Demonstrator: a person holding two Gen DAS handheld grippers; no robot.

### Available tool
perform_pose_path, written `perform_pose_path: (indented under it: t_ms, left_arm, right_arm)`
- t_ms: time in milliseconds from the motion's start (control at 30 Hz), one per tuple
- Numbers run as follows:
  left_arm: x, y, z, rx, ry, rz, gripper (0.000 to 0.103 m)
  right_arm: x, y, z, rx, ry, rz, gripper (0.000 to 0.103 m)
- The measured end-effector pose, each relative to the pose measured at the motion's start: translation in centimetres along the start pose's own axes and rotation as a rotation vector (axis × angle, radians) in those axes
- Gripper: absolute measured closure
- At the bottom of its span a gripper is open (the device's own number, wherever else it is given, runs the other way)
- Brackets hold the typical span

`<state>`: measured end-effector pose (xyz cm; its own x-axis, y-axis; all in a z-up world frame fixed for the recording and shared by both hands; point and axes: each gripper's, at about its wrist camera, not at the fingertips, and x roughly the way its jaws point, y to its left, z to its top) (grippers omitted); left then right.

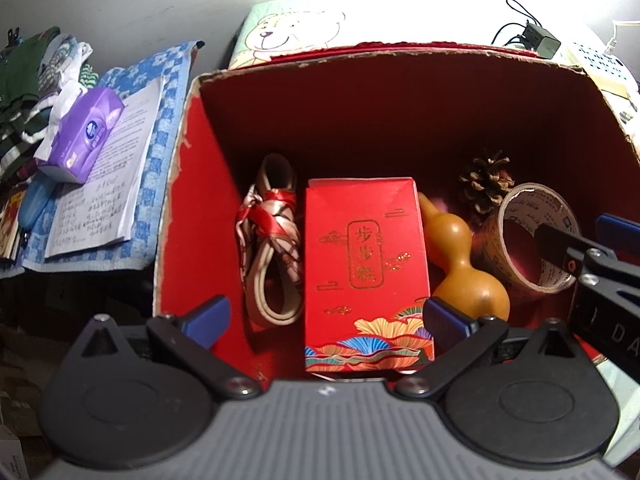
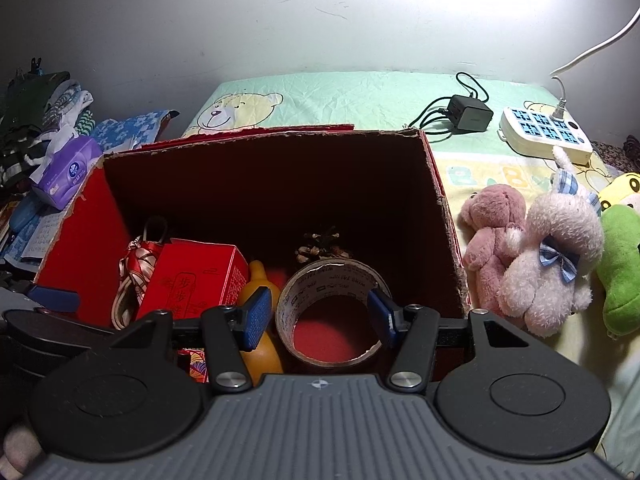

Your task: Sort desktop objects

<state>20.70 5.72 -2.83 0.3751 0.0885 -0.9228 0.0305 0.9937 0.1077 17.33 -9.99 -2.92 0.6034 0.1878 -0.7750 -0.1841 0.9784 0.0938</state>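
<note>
Inside the red cardboard box (image 1: 192, 184), from left to right, lie a ribboned strap bundle (image 1: 272, 240), a small red gift box (image 1: 366, 268), a tan gourd (image 1: 464, 264), a pine cone (image 1: 486, 178) and a tape roll (image 2: 334, 312). The left gripper (image 1: 326, 318) hangs over the gift box, its 2 fingers spread wide and holding nothing. The right gripper (image 2: 320, 316) has 1 blue pad either side of the tape roll; whether they press it, I cannot tell.

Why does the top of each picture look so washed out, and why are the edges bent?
Left wrist view: lamp glare bleaches the bedsheet behind the box, whose rim bows from the fisheye lens. Right wrist view: glare whitens the wall at upper right, the box's back wall sits in deep shadow, and the corners darken.
</note>
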Motion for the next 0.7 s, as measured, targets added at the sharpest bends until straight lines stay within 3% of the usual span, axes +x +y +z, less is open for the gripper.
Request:
perform_pose_path:
  t_ms: [700]
  left_arm:
    - [-2.1,-0.2,-0.9,-0.022,-0.018,0.004,0.001]
  right_arm:
    - [-1.9,-0.5,-0.5,0.015,-0.041,0.033,0.046]
